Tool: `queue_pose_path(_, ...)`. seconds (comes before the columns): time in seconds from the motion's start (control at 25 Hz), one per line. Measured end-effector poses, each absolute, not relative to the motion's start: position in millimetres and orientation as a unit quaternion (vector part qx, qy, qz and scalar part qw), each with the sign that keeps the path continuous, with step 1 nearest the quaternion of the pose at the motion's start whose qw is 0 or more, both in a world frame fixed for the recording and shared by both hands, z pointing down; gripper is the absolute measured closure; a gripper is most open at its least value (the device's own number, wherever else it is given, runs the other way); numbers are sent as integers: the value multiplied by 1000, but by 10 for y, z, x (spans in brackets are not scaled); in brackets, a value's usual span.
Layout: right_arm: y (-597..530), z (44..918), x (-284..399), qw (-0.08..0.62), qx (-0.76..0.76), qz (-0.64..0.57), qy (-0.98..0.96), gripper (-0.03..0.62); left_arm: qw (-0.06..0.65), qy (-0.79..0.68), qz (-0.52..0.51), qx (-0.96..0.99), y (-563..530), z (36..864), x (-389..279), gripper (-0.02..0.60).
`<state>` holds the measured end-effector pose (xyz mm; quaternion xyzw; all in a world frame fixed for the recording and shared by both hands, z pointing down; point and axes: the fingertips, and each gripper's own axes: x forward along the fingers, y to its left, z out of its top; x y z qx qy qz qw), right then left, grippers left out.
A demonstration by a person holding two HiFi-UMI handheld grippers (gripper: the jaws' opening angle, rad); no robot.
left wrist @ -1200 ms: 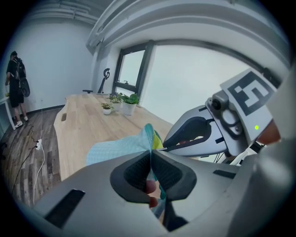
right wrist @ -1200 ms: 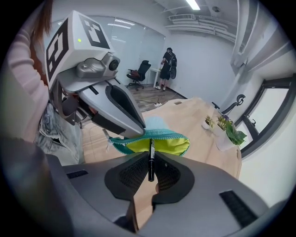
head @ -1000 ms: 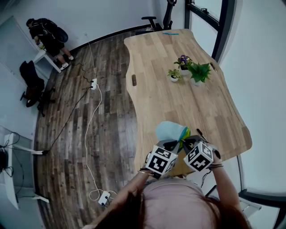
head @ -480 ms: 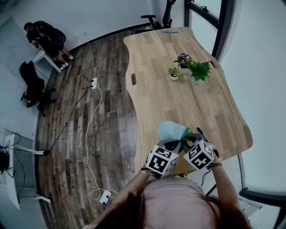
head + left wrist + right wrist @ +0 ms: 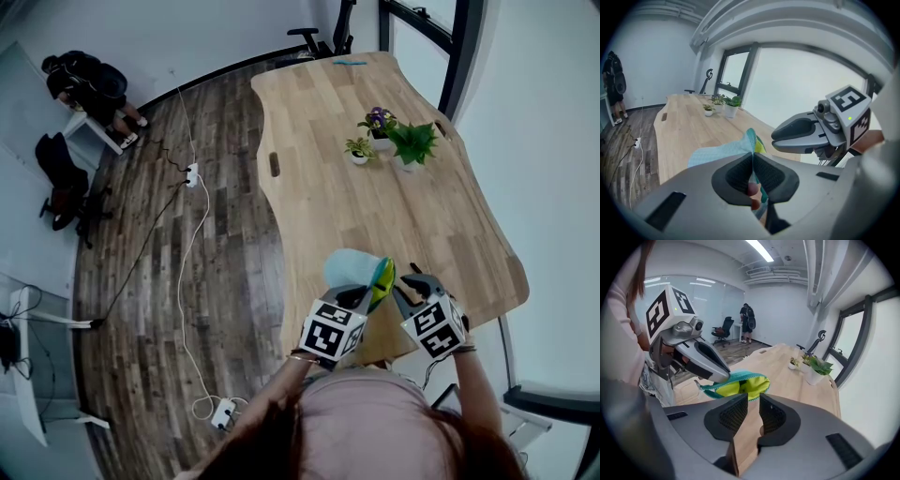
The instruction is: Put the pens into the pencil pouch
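the pencil pouch [image 5: 740, 386] hangs open over the counter's [image 5: 375, 206] near edge, its rim clenched in the left hand-held gripper [image 5: 753, 164]. no loose pen plainly shows, so filling looks nearly done. the right hand-held gripper [image 5: 753, 405], jaws slightly parted and empty, sits just right of the pouch's mouth.

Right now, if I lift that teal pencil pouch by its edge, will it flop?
Probably floppy: the pencil pouch is thin fabric, its yellow-lined mouth gaping where the left gripper pinches one edge. Likely light, since it looks flat and thin. It has no round side, so rolling seems unlikely.
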<state>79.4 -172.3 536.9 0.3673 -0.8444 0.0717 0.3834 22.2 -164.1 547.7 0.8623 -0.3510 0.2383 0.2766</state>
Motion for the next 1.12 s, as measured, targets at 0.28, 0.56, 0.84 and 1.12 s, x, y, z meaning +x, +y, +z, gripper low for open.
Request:
queue_pose_path(0.28, -1672, 5466, 1173, 378, 410, 102, -824, 526, 280, -359, 226, 861, -1682, 5427, 158, 569)
queue_pose_path(0.56, -1602, 5694, 1508, 395, 440, 106, -799, 526, 285, -358, 217, 862, -1702, 5411, 147, 569)
queue_pose_path(0.84, -1567, 5977, 1885, 418, 462, 118, -773, 526, 285, -357, 212, 864, -1712, 5380, 154, 569)
queue_pose_path(1.12, -1515, 6230, 2089, 437, 463, 143, -758, 526, 285, -355, 212, 865, -1709, 5357, 146, 569)
